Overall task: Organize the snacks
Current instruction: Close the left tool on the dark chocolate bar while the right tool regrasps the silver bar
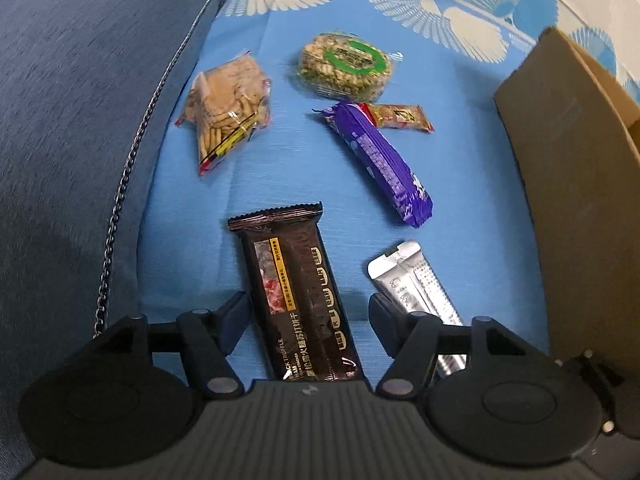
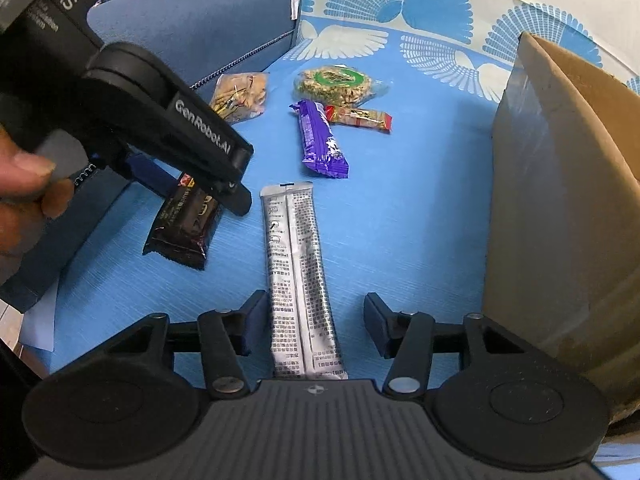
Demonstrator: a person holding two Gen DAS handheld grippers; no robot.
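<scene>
So two snacks are being lined up at once here. In the left wrist view the left gripper is being held over the dark brown cracker pack, lower middle of the frame, jaws spread with a pad on either side of the wrapper and nothing being pinched yet. In the right wrist view the right gripper is being set astride the silver sachet, bottom centre, jaws likewise spread and not pressing.

The cardboard box is standing along the right edge, probably where everything is being sorted into. The rest is lying on the blue cloth further up the frame: a purple bar, a small red packet touching its far end, a round green-labelled snack and a clear bag of biscuits.

For a clean pick, each wrapper is best being kept centred between the pads, and the jaws are best being lowered right to the cloth before closing. The sachet looks thin and slippery, so it's likely being squeezed out sideways if caught too high. Fabric getting pinched along with the wrapper is the other risk.
</scene>
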